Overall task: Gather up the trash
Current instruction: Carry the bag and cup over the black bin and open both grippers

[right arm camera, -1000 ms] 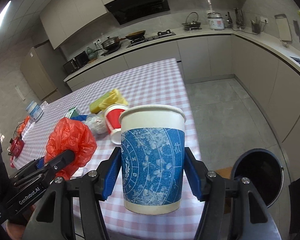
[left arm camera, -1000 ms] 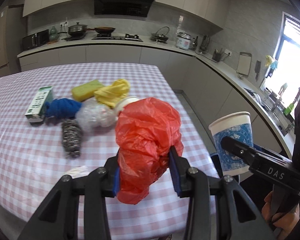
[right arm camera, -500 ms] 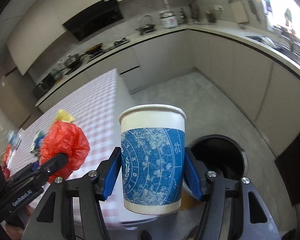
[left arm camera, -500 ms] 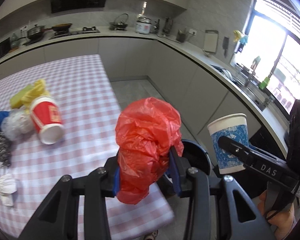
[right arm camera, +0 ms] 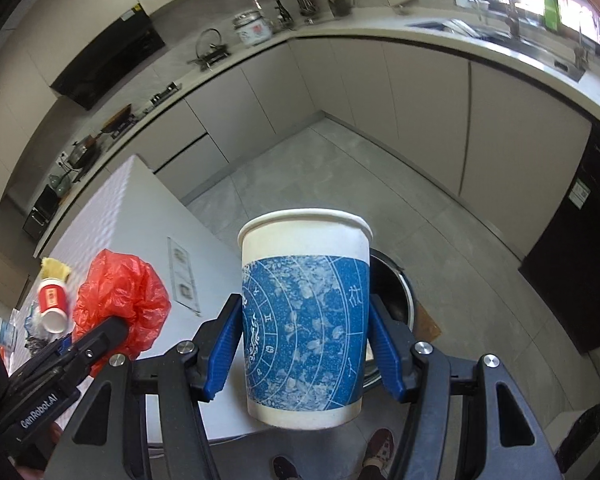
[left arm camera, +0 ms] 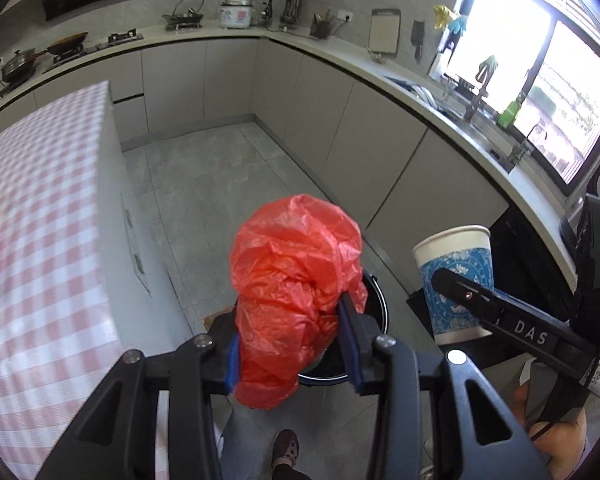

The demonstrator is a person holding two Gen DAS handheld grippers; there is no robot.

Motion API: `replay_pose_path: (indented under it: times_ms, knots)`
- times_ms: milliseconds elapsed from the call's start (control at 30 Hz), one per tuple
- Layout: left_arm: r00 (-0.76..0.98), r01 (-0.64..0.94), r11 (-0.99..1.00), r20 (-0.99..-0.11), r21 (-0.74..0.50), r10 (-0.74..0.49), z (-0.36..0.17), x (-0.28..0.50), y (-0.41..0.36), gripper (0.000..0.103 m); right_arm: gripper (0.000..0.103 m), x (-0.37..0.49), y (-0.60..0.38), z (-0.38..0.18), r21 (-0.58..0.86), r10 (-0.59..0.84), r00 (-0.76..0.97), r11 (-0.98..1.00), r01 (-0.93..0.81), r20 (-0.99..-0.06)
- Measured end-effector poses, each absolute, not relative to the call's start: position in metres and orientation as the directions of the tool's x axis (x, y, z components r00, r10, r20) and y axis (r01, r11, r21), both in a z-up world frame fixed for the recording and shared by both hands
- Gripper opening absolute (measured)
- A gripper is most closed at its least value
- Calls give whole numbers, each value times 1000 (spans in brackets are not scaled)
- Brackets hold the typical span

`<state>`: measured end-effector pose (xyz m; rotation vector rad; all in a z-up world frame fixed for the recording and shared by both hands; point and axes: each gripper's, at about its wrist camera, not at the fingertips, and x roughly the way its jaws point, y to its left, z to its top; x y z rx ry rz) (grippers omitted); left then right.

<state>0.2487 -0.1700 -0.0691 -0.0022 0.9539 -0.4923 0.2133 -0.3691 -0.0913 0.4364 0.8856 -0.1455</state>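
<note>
Both pairs of jaws are clamped on trash, the left gripper (left arm camera: 292,344) pinching a crumpled red bag (left arm camera: 296,276) and the right gripper (right arm camera: 306,344) an upright paper cup (right arm camera: 305,320), each held over the bin (left arm camera: 376,308) at six o'clock, likely for dropping in.

Rice cooker (left arm camera: 236,12) on counter (left arm camera: 340,60); checkered table (left arm camera: 40,220).

Plastic bag (left arm camera: 296,280): red-orange, plain. Paper cup (right arm camera: 305,320): white with blue band bearing pale floral and line pattern. Bin (left arm camera: 374,312): black. Tablecloth (left arm camera: 40,216): pink-and-white check. Second cup (right arm camera: 53,304): red with white interior. Right gripper (right arm camera: 306,344) pads (right arm camera: 385,348): blue.
</note>
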Motion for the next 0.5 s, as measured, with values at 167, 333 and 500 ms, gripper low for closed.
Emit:
replay_pose_path:
  times_ms: [167,333,500]
  knots:
    - [439,386,902,-821,-194,-365,-100,257,-197,41,63,234,-388,-124,304,84,581,907,291,-809]
    - [398,348,918,-857,-188,-327,-128,265,-209,41,63,261,-404,-157,300,117,532,914,273,-839]
    - [375,315,933,-880,-176,-293,-147,272,-218,42,64,284,-406,-183,300,142,491,918,260,-860]
